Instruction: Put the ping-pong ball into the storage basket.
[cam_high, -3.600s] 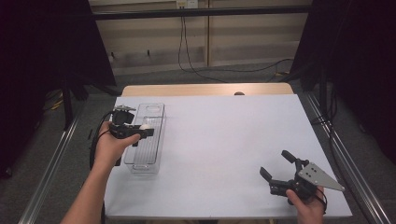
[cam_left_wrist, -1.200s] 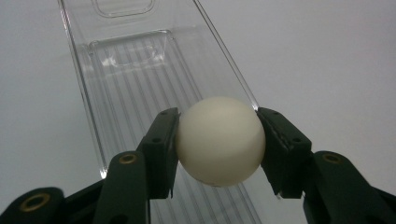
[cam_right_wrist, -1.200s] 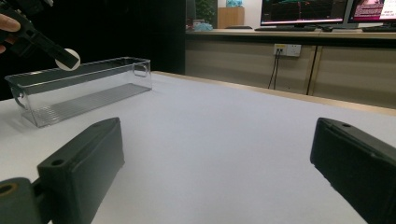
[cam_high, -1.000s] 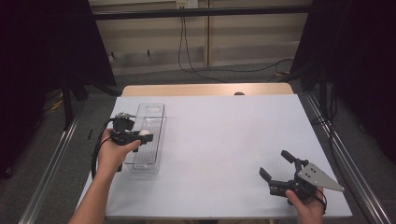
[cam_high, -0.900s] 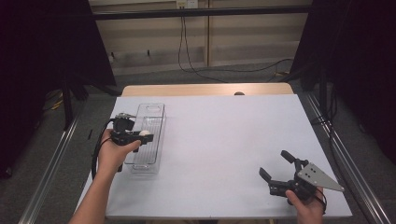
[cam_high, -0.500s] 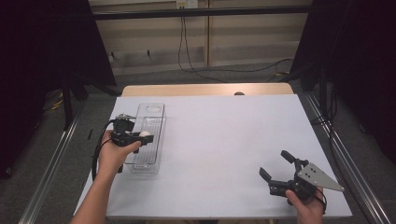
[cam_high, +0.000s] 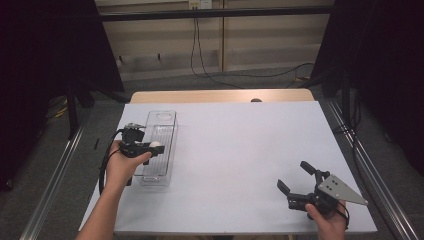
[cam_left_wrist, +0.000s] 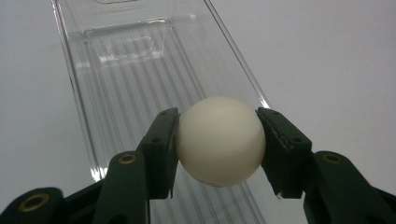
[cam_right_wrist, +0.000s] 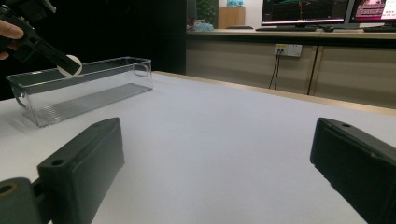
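White counter (cam_high: 240, 145) stretches bare around us, with the clear bin (cam_high: 159, 150) at its left side and our left gripper (cam_high: 150, 146) holding the ball (cam_left_wrist: 219, 140) between closed fingers just above the bin's ribbed floor. We judge the risk to lie in the release: the ball is round, smooth and light, so letting go from this height or near the long wall could make it bounce out, or roll along the ribs. Our right gripper (cam_high: 299, 181) rests near the counter's front right, fingers open and empty, too far to steady the bin if it gets nudged.
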